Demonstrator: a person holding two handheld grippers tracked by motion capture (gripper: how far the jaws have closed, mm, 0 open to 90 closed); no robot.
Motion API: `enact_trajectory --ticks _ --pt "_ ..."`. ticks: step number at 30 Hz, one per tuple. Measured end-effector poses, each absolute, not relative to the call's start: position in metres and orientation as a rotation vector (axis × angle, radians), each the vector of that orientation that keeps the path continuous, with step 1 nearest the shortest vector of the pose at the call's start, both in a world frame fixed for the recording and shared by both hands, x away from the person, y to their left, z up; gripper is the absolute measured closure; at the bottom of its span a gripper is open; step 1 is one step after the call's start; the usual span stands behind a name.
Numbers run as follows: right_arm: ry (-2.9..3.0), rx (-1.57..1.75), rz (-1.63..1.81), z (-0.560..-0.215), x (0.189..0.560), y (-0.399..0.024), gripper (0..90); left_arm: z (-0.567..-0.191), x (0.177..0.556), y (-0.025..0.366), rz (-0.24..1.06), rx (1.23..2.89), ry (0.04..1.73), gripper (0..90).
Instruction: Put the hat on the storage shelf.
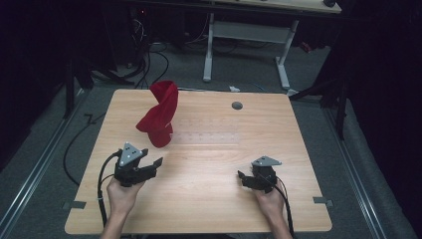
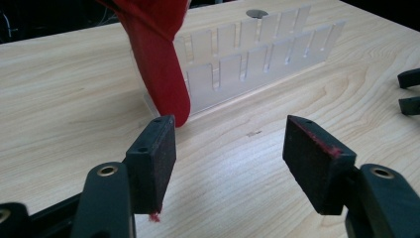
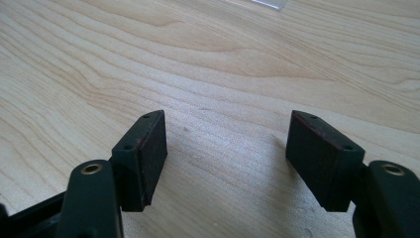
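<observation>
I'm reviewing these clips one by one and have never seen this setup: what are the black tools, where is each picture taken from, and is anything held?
A person holds a two-jaw hand tool in each hand. The high view looks down on the wooden table, with the left gripper and the right gripper. The other two pictures come from cameras riding on those grippers, looking along their black jaws. On the table a red cloth hangs over one end of a clear slotted rack. Both grippers stand open, holding nothing.
</observation>
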State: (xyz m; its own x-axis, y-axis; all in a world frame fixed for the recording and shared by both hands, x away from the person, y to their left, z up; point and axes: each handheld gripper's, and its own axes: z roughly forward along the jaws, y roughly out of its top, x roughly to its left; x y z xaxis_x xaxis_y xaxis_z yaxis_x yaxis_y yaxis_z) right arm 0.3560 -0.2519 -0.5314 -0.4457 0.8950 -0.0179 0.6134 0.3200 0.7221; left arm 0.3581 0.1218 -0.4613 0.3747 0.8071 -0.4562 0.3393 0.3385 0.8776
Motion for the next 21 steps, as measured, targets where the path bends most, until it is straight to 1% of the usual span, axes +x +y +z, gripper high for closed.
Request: enact_trajectory --ticks 21 --pt "2.175 1.336 0.915 -0.531 0.356 -0.252 32.5 -0.48 0.353 0.125 0.393 1.243 1.269 36.8"
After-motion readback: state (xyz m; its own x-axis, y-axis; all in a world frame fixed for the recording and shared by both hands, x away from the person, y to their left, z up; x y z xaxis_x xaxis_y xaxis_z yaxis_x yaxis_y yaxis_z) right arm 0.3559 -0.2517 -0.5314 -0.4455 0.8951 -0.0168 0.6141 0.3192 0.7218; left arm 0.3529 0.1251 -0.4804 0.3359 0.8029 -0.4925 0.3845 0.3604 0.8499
